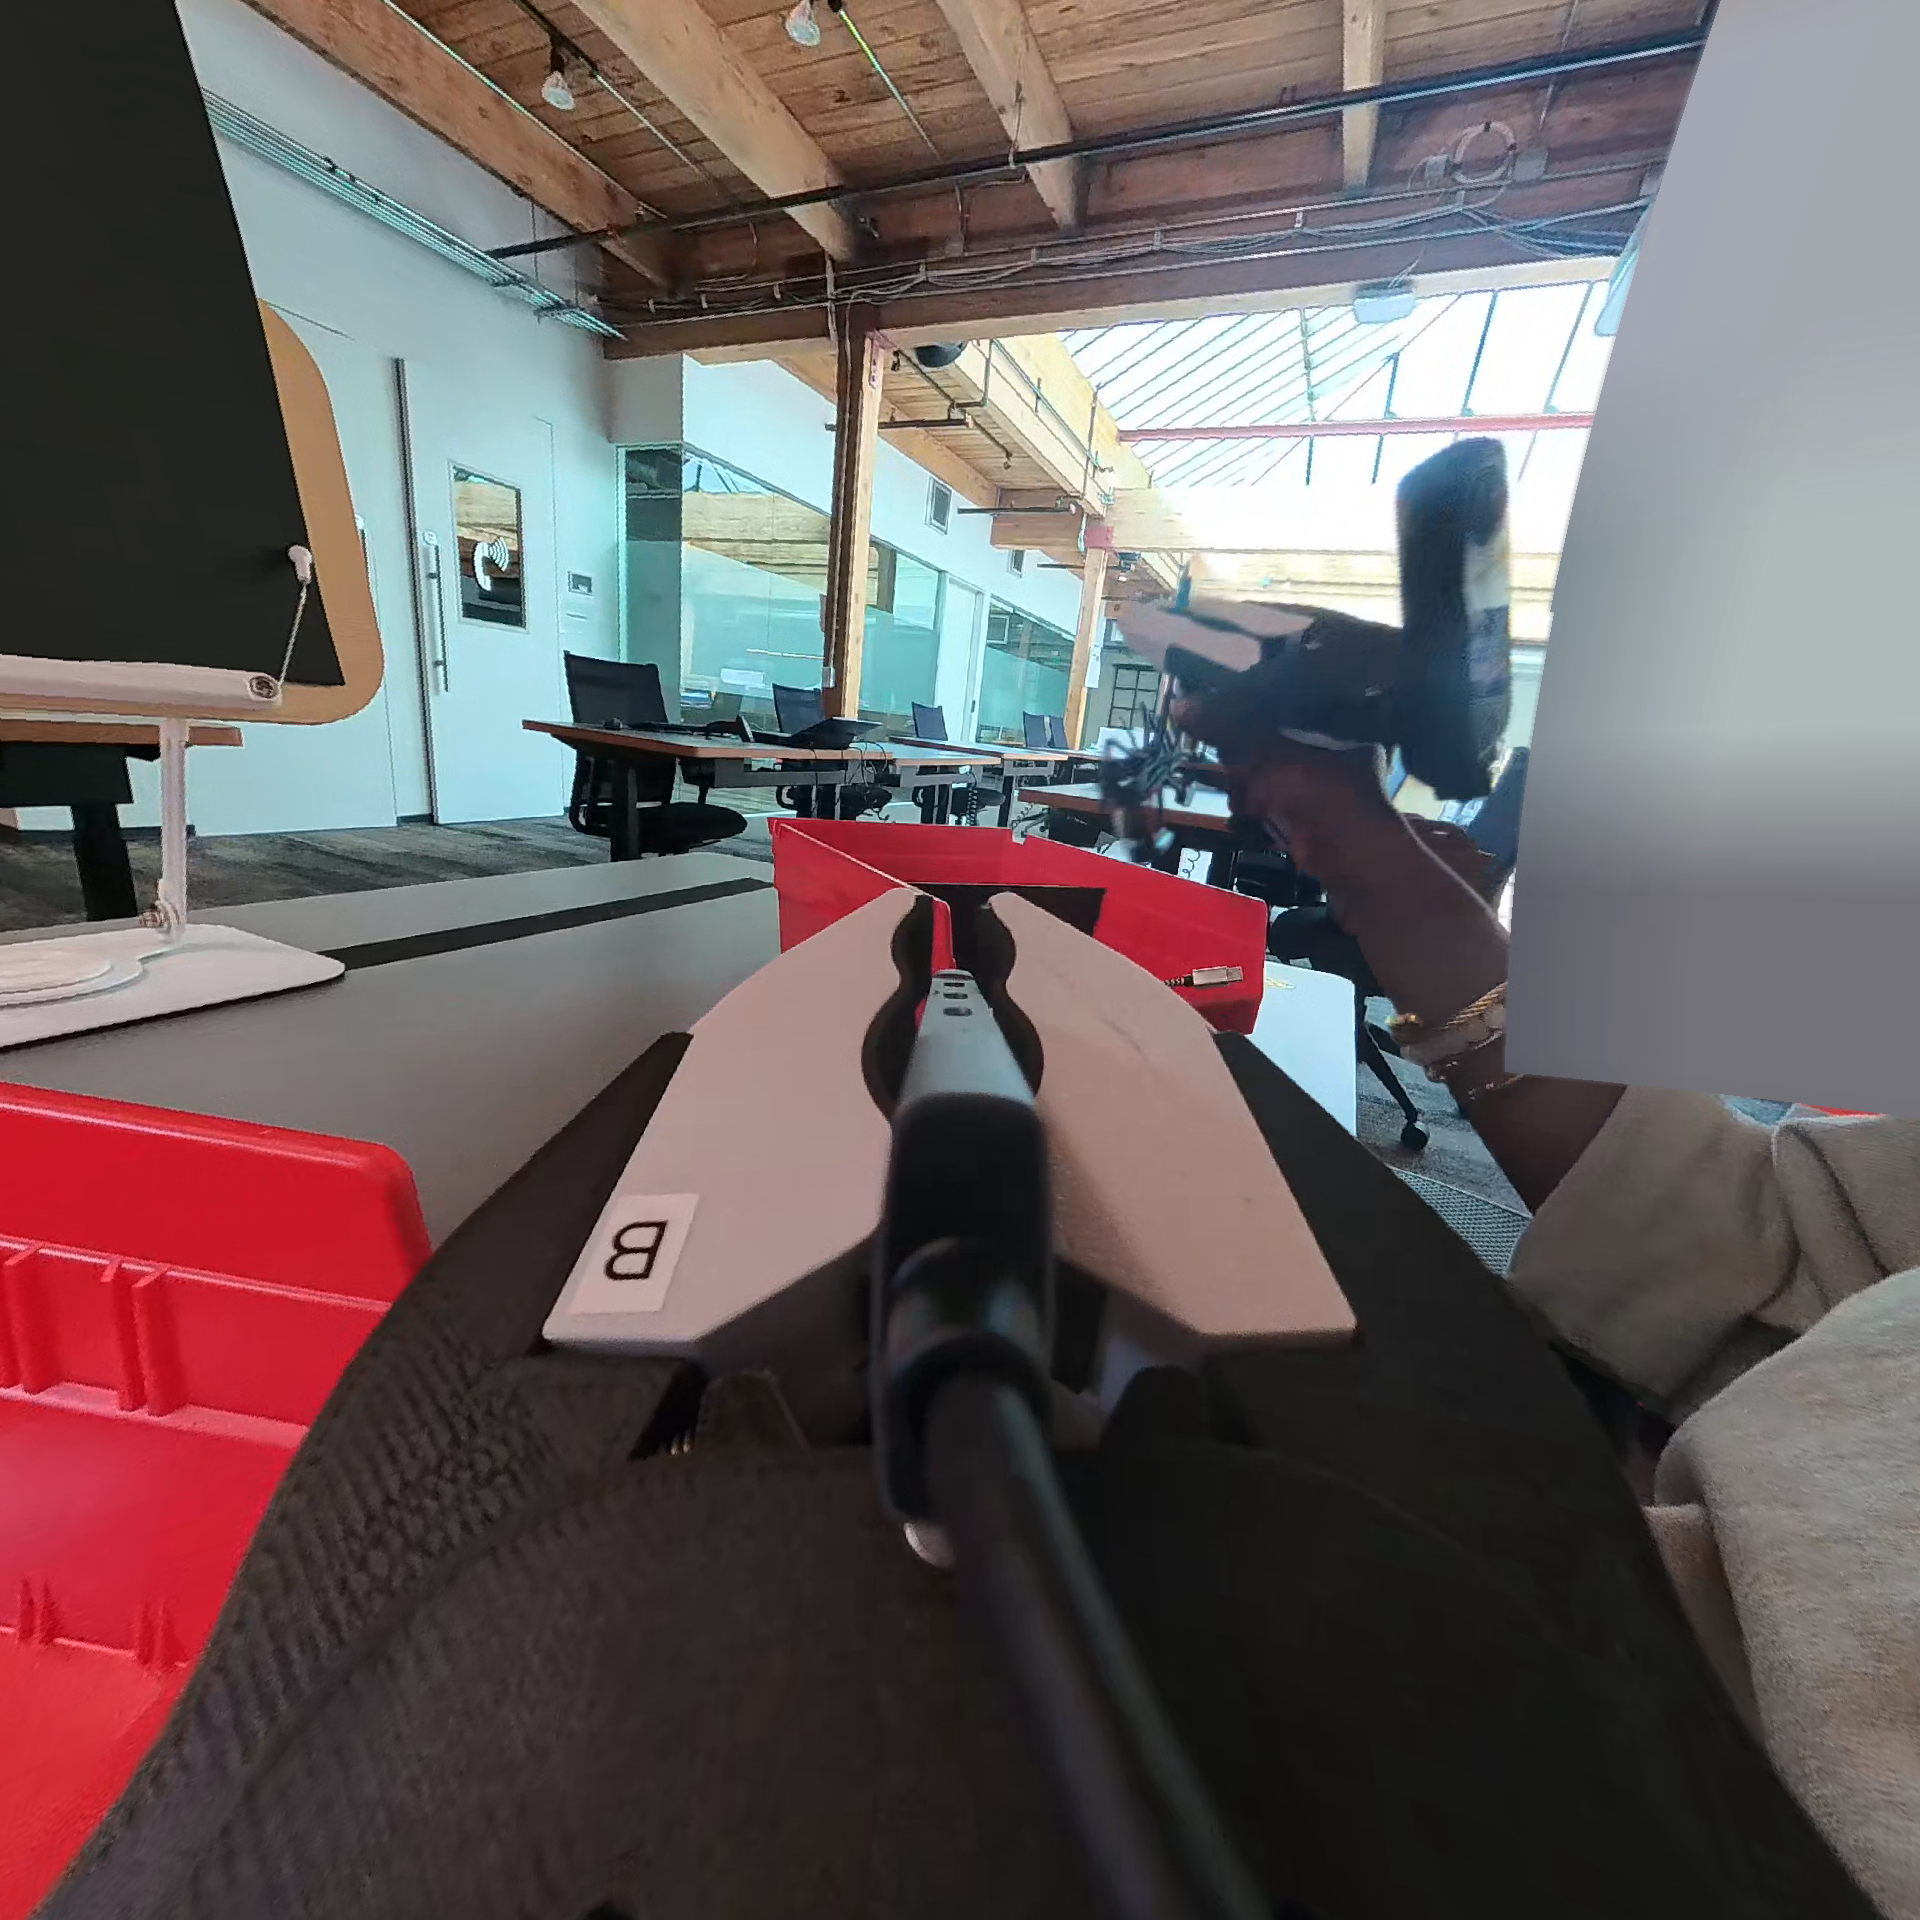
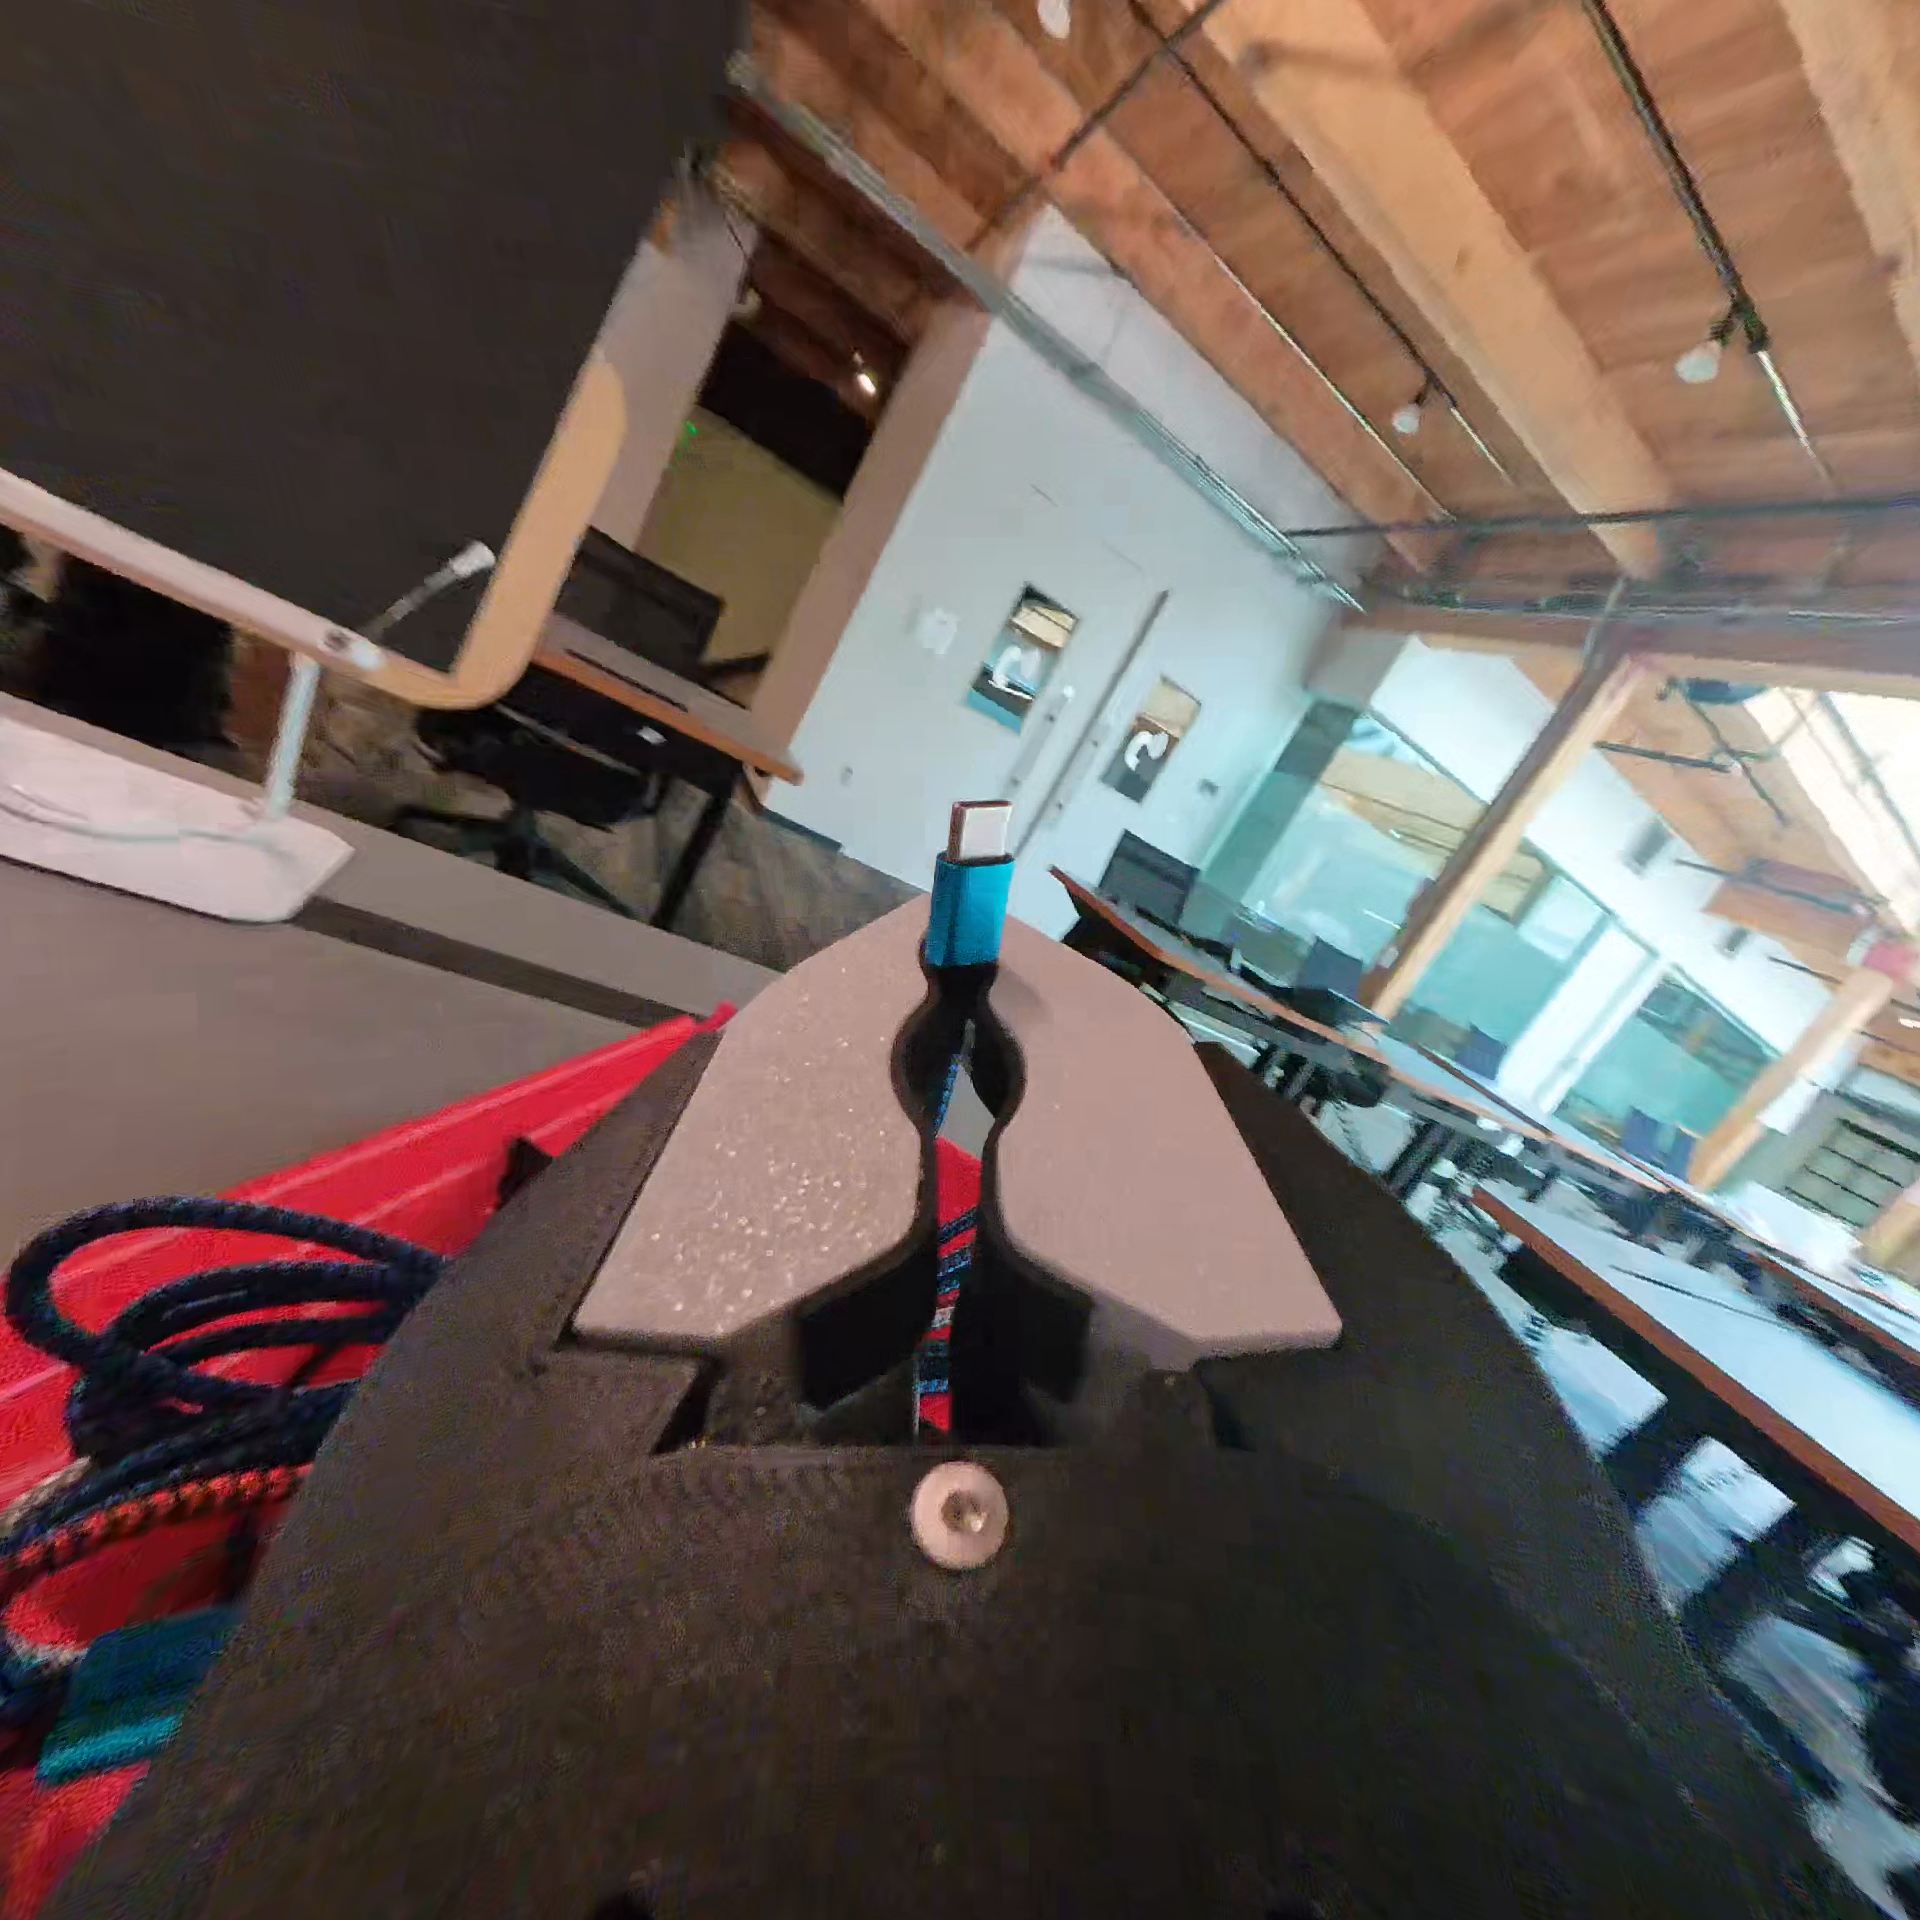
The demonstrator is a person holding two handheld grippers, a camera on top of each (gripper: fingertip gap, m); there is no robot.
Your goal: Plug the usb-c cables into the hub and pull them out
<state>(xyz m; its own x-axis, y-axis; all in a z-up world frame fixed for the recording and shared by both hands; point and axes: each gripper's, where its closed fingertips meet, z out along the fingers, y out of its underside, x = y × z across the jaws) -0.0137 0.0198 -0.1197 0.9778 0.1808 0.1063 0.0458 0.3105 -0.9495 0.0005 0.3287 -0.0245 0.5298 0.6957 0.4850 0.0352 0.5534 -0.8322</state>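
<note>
I am holding the grey hub (image 1: 961, 1039) in my left claw (image 1: 954, 914), at the centre of the left wrist view; its two pale fingers are pinching the hub lengthwise, and the hub's black lead is running back toward the camera. No cable is sitting in any port I can see.

My right claw (image 2: 961, 961) is gripping a blue usb-c cable (image 2: 968, 899) just behind its plug, at the middle of the right wrist view, the silver tip pointing up and free. More braided cables (image 2: 187, 1340) are lying in a red bin (image 2: 436, 1174) at lower left.

I judge the plugging-in is not yet done for this cable, and the pull-out comes after.
</note>
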